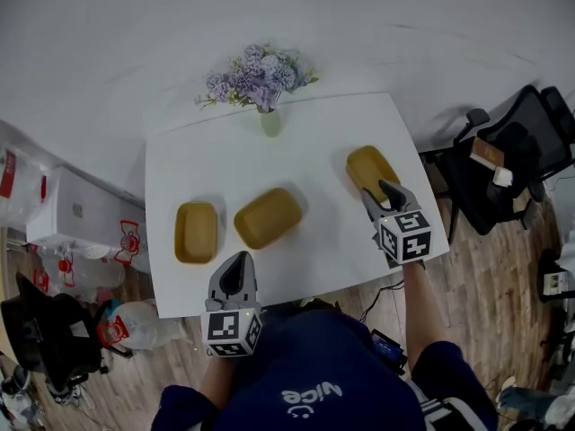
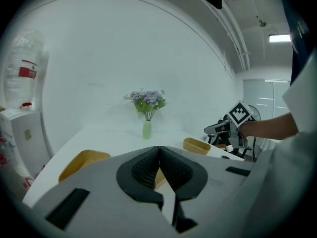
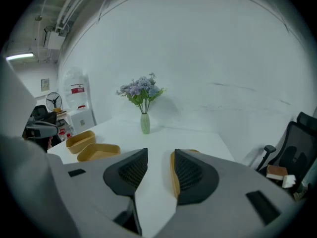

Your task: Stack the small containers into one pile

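Broadly, the white rectangular table bears a pale green vase of purple flowers at its far edge. Three shallow mustard-yellow oblong plastic containers lie apart and unstacked on the near side of that vase: the left container to the vase's left, the middle container straight before it, the right container to its right. The right gripper stands with jaws wide at the right container's end farthest from the vase, that rim just inside one jaw and not clamped, while the left gripper, beyond the middle container from the vase, has its jaws closed together on nothing
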`<state>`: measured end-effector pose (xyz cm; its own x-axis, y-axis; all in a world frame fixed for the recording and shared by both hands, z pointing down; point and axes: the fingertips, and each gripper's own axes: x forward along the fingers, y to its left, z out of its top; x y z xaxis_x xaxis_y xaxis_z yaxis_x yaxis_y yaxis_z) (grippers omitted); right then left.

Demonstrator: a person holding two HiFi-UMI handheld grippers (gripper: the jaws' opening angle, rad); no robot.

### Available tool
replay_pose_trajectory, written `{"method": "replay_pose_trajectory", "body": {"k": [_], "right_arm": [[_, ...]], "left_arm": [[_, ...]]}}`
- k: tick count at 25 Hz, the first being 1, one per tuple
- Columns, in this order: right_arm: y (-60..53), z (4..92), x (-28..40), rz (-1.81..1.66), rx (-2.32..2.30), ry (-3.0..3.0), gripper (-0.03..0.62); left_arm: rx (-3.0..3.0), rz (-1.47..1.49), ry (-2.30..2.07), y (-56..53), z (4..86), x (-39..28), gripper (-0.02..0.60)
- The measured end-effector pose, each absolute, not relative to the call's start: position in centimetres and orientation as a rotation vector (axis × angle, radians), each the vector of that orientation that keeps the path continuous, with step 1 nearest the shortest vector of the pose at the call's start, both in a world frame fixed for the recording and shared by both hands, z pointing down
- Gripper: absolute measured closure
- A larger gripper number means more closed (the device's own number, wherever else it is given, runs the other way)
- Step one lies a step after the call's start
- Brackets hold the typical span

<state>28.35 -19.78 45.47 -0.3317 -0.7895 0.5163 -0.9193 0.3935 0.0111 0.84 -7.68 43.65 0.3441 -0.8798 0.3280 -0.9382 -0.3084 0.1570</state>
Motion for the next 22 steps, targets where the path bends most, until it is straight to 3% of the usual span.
{"method": "replay_pose_trajectory", "body": {"k": [22], "right_arm": [[-27.0,58.6,28.0,0.535,1.012,-1.894,0.431]], "left_arm": [[2.129,0.317,-1.78,-7.0,44.3,-4.4,0.563]]}}
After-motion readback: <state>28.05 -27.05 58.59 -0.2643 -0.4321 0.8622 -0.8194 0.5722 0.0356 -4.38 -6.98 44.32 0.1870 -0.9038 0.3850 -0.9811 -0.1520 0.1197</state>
